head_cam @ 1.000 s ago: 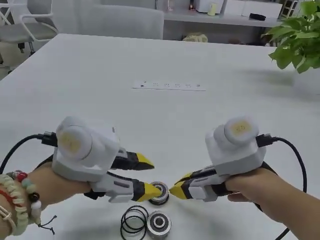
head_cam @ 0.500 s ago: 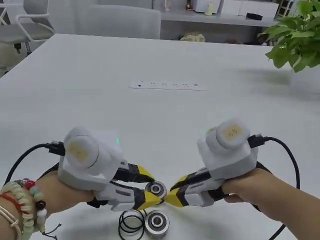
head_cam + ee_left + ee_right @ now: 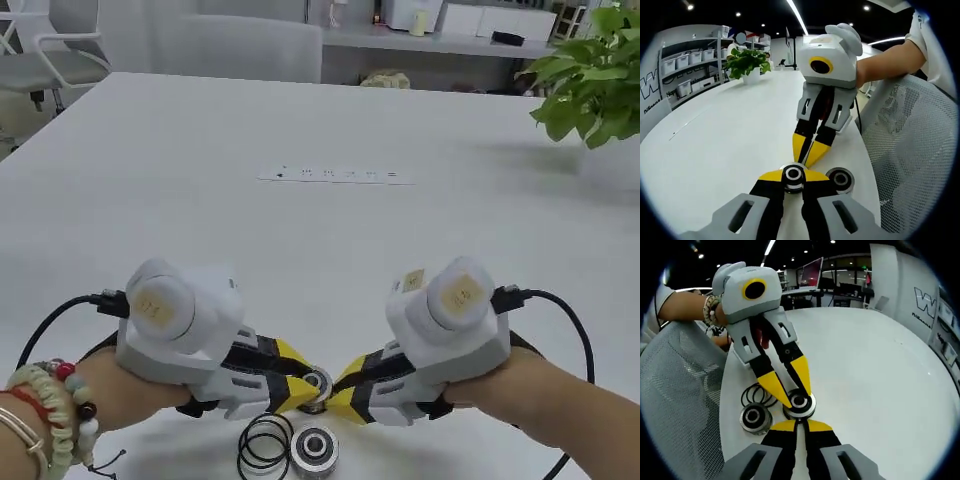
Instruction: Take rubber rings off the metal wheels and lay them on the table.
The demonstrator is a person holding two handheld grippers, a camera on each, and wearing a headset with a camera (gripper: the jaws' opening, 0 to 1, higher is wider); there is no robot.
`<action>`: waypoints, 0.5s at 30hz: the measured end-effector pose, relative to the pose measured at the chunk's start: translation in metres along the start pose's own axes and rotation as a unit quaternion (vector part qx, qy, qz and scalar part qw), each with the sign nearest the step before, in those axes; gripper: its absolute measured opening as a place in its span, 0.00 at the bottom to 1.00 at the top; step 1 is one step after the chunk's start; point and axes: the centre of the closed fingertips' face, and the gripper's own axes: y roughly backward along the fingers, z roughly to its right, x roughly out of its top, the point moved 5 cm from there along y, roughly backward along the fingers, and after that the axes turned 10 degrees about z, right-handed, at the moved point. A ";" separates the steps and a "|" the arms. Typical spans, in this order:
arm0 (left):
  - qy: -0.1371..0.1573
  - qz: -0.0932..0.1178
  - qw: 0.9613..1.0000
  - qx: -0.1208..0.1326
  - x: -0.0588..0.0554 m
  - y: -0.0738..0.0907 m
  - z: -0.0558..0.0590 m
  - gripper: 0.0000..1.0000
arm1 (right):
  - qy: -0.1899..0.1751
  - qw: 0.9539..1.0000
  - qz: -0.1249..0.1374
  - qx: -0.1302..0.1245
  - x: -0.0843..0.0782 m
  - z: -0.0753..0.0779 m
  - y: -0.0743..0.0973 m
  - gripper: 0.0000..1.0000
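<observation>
Left gripper [image 3: 793,175] is clamped on a wheel [image 3: 793,179] — right gripper [image 3: 796,426] sits nose-to-nose with it, jaws pinched nearly together at the wheel's rim, can't tell if they've caught anything. Second wheel [image 3: 755,417] lies just beside the tips, with loose rings [image 3: 756,392] next to it on the bench [image 3: 300,230].

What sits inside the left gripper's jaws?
A metal wheel, clamped by the left gripper. Its jaws and the right gripper cover parts of its rim, so any rubber ring is unconfirmed.
</observation>
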 end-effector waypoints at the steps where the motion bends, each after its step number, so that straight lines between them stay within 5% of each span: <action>1: 0.000 0.000 1.000 0.000 0.000 0.000 0.000 0.08 | 0.003 1.000 0.002 0.001 0.000 0.000 -0.001 0.00; 5: -0.002 0.000 1.000 0.002 0.000 0.000 0.000 0.08 | 0.009 1.000 0.001 -0.004 0.000 0.001 -0.001 0.00; 10: -0.006 0.001 1.000 0.003 -0.001 0.000 -0.001 0.08 | -0.066 0.997 0.025 -0.023 -0.003 0.008 -0.002 0.00; 13: -0.007 0.000 1.000 0.005 -0.001 0.001 -0.001 0.08 | -0.172 0.984 0.028 -0.033 -0.004 0.010 -0.001 0.00; 15: -0.010 -0.001 1.000 0.005 0.000 0.001 -0.001 0.08 | -0.236 0.970 0.033 -0.038 -0.005 0.012 -0.001 0.00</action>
